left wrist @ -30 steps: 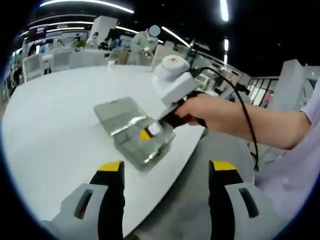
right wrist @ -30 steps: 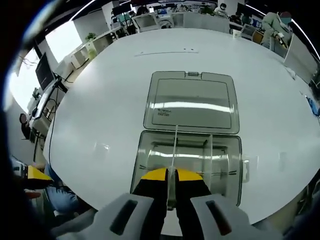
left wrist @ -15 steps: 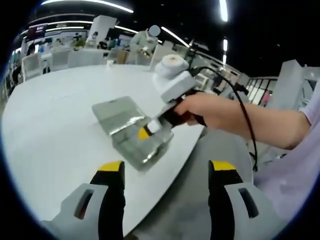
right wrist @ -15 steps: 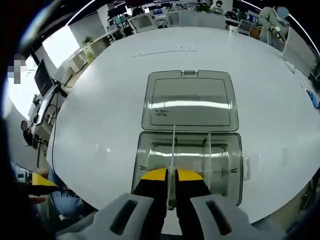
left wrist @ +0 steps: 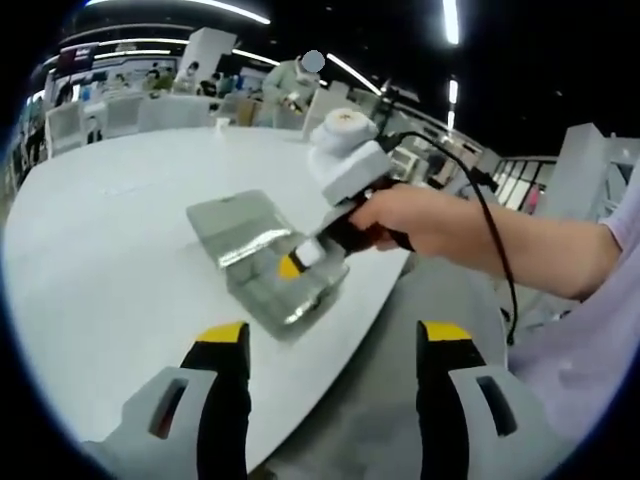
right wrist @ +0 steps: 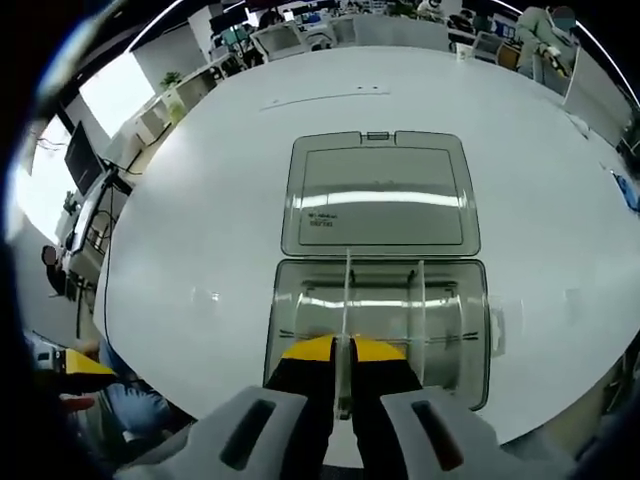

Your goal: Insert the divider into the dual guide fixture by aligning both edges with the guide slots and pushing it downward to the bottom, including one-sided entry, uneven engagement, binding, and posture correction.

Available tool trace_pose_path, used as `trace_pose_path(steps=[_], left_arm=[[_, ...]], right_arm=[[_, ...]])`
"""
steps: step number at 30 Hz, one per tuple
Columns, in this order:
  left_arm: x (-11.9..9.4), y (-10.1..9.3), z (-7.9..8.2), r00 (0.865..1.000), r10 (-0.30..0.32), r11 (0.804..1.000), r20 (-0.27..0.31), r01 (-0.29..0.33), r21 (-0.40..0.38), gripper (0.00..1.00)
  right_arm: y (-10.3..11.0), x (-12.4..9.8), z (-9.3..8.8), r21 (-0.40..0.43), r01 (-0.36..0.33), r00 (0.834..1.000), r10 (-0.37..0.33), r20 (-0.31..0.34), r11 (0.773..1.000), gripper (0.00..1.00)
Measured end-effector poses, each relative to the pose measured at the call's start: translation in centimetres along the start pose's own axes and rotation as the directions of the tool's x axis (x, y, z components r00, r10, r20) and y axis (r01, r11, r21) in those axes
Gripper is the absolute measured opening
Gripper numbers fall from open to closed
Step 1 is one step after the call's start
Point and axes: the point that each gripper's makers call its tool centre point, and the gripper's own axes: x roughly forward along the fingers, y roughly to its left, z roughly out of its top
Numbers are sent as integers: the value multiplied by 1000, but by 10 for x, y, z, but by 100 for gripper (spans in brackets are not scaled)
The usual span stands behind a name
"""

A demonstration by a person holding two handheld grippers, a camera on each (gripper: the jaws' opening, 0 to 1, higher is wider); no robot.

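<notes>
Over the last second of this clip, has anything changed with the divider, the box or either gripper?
Almost nothing. The right gripper stays shut on the clear divider, which stands upright inside the clear box, at about the same depth as before. The right gripper view shifted slightly, which reads as camera motion, not the box moving. The lid still lies open flat on the white table, and the left gripper stays open, holding nothing, off the table's edge.

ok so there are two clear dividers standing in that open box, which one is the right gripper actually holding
The left divider: the right gripper is shut on its near edge. The other divider stands free to its right in the clear box.
</notes>
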Motion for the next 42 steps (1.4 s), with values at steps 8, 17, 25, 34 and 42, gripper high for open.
trace_pose_path(steps=[8, 17, 25, 34, 42], left_arm=[[-2, 0, -1, 1000, 2, 1000, -2, -2, 1, 65], [-6, 2, 1, 1000, 12, 1000, -1, -12, 6, 65], [-6, 1, 5, 1000, 11, 1000, 5, -11, 13, 65], [-5, 1, 5, 1000, 10, 1000, 3, -10, 13, 64], [-3, 1, 3, 1000, 9, 1000, -4, -8, 16, 64]], right_arm=[[2, 5, -1, -28, -9, 999, 8, -35, 1000, 0], [5, 10, -3, -91, -20, 994, 10, -108, 996, 0], [3, 13, -5, -85, -19, 989, 7, -147, 996, 0], [1, 16, -8, -50, -24, 990, 17, -139, 998, 0], [-1, 18, -9, -54, -37, 990, 30, -138, 998, 0]])
